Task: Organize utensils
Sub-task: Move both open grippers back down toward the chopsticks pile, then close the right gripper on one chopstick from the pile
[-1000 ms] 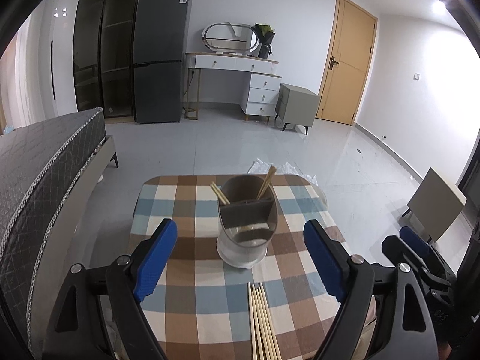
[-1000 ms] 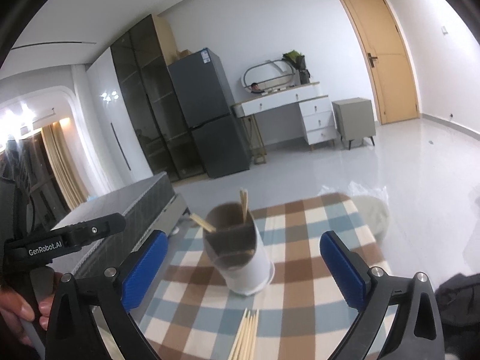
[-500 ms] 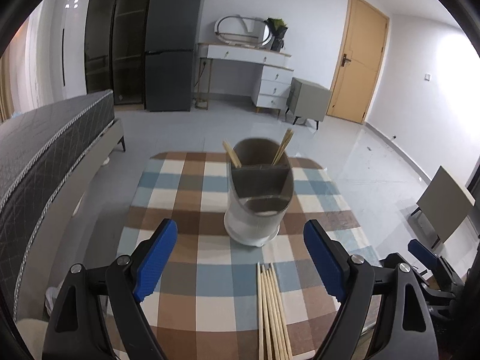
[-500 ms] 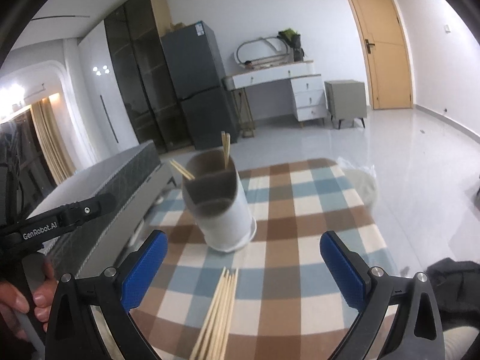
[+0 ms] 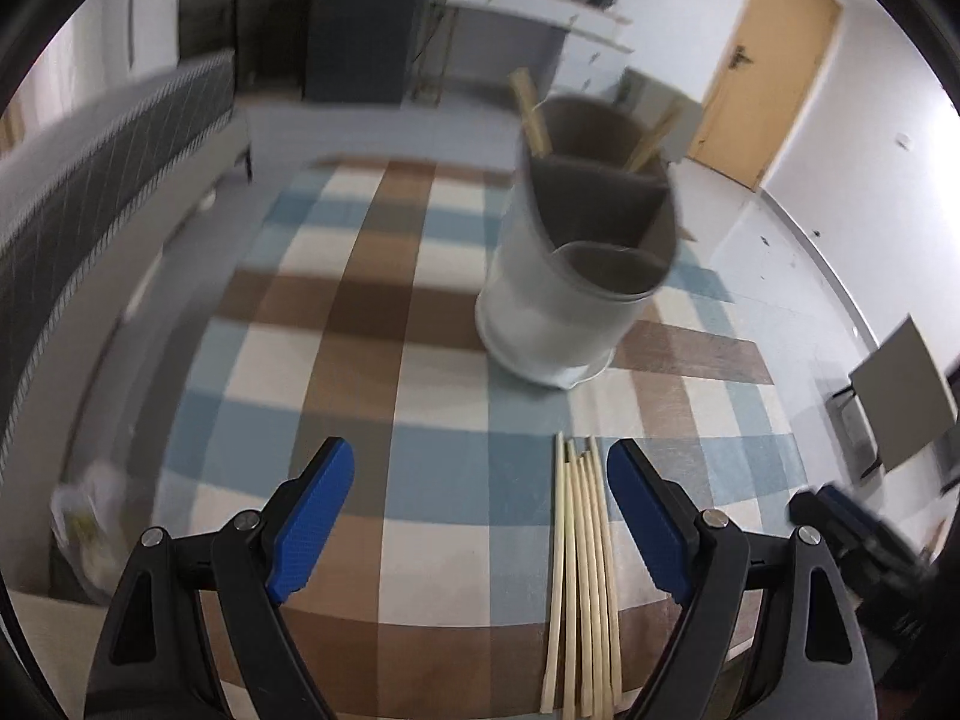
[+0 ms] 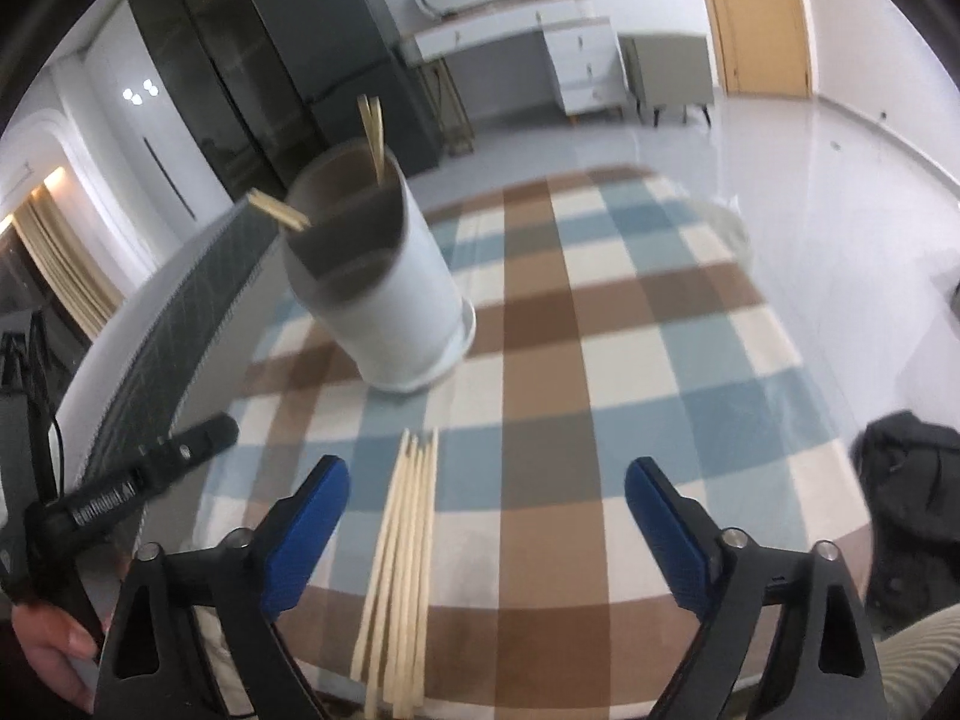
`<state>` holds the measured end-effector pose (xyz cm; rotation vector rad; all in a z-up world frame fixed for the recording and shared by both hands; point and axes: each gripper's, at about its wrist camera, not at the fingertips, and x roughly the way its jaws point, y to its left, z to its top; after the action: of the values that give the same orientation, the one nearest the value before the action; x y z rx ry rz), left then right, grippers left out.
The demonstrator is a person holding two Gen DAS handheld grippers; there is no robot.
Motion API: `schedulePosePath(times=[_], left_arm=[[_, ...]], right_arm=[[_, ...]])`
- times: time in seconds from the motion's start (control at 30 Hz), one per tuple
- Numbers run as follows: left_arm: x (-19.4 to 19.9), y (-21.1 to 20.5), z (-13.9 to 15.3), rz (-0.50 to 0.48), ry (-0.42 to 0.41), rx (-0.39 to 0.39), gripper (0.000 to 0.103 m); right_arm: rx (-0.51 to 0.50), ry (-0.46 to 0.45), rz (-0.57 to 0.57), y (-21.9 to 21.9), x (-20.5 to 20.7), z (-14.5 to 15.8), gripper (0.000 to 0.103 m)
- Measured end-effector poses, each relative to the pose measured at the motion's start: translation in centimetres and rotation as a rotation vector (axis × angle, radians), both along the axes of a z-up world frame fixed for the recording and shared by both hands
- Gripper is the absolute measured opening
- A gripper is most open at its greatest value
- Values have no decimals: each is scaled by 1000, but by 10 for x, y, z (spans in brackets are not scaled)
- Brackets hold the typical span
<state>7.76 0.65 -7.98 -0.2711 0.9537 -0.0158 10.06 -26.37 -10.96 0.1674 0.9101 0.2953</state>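
bundle of pale wooden chopsticks [image 5: 581, 576] lying loose on the checked-cloth counter [image 5: 372, 324], 6 o'clock of the white divided utensil holder [image 5: 570, 276]; left gripper [image 5: 480, 516] jaws wide, empty; right gripper [image 6: 487, 531] jaws closing, nothing gripped, likely lining up a pickup.

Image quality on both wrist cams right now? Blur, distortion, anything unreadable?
Left wrist view: motion blur smears the utensil holder and far room; the loose chopsticks read sharper. Right wrist view: milder blur, the holder soft at its rim, chopsticks slightly smeared. Both: strong fisheye bending, dark corner vignette, no glare on the checked tablecloth.
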Motion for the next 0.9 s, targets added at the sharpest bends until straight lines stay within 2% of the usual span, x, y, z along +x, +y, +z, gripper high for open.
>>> schedulePosePath(times=[0.1,0.23,0.47,0.53,0.67,0.73,0.8,0.9], left_arm=[[8,5,-8,28,33,-13,83],[17,10,-17,55,83,-36,83],[27,23,-24,96,143,-92,83],[29,29,-26,114,166,-129,83],[28,44,-29,157,200,-240,83],[28,49,-29,180,203,-257,83],[28,52,-27,195,203,-269,83],[29,56,-27,202,211,-306,83]], right_arm=[[-14,71,26,10,10,-16,87],[-42,150,93,27,23,-32,74],[-115,210,143,51,50,-53,64],[-153,223,141,57,59,-60,50],[-136,247,177,67,70,-66,42],[-171,243,215,77,74,-67,39],[-223,246,241,87,78,-69,26],[-271,263,252,94,86,-74,22]])
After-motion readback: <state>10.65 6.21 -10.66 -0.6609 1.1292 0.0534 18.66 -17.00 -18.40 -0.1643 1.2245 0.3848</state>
